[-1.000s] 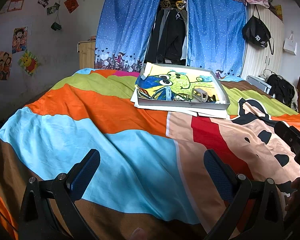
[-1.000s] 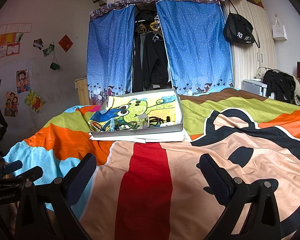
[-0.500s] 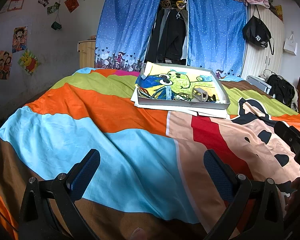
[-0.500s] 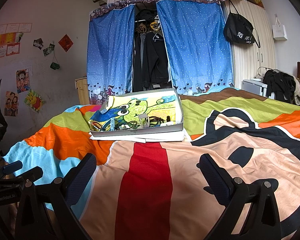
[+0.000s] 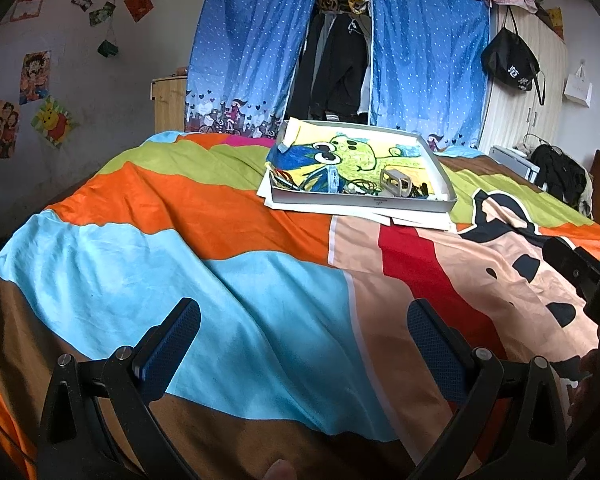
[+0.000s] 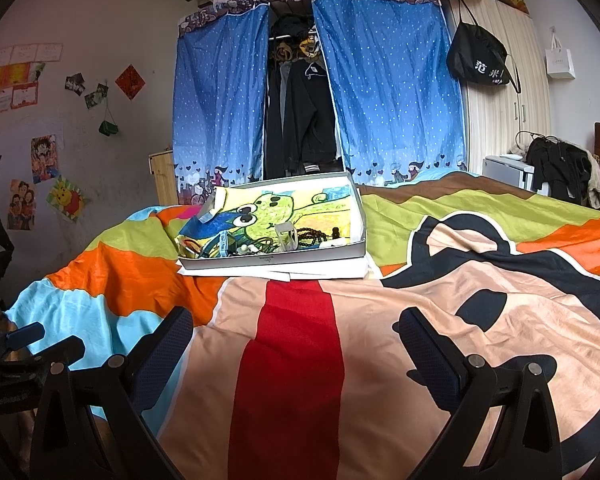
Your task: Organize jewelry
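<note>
A shallow grey tray (image 5: 360, 202) lined with a green cartoon drawing lies far ahead on the bed; it also shows in the right wrist view (image 6: 276, 261). Along its near edge lies a jumble of jewelry (image 5: 356, 188), with dark beads (image 6: 314, 236) and a small pale open box (image 5: 396, 182). My left gripper (image 5: 300, 332) is open and empty, low over the blue and brown bedspread. My right gripper (image 6: 294, 336) is open and empty over the red stripe. Both are well short of the tray.
The bed carries a bright striped cartoon bedspread (image 5: 220, 216). White paper sheets (image 5: 412, 220) stick out under the tray. A blue curtained wardrobe (image 6: 380, 100) stands behind the bed. The other gripper shows at the right edge of the left wrist view (image 5: 580, 276).
</note>
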Motion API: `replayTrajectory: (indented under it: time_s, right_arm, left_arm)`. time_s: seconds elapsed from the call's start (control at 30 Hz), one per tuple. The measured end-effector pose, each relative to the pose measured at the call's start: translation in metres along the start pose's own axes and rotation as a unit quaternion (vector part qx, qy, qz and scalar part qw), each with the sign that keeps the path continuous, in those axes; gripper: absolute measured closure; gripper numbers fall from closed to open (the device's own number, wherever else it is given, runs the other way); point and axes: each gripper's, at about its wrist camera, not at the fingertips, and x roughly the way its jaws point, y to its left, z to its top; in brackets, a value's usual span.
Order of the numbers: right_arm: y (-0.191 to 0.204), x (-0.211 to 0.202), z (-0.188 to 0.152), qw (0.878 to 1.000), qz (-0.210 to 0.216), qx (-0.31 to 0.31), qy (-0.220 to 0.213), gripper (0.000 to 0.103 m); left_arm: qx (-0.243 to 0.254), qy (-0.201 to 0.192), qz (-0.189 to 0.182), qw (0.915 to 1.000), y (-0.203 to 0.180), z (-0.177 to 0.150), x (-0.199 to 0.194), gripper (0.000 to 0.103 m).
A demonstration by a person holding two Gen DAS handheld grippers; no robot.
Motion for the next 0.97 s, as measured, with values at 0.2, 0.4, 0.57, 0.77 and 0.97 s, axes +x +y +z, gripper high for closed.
replayTrajectory:
  time_s: [0.2,0.4,0.57,0.77,0.97]
  right_arm:
    - [0.000,0.000,-0.005,1.000,-0.006,-0.004,0.011,0.000]
    - [0.001,0.000,-0.003,1.000,-0.006,-0.005,0.013,0.000]
    - [0.001,-0.001,-0.004,1.000,-0.005,-0.005,0.015,0.000]
    - [0.002,-0.004,-0.004,1.000,-0.003,-0.007,0.022,0.000]
    - [0.001,-0.006,-0.004,1.000,-0.004,-0.007,0.025,0.000]
  left_arm:
    - [0.001,0.008,0.007,0.9999,0.000,-0.001,0.001,0.001]
    - [-0.008,0.010,0.025,0.9996,0.006,-0.001,0.000,0.001]
    - [-0.004,0.011,0.028,0.9996,0.008,0.000,-0.001,0.001]
    - [0.000,0.012,0.030,0.9995,0.007,-0.001,-0.002,0.001]
    - [-0.004,0.016,0.033,0.9993,0.010,-0.002,0.000,0.001]
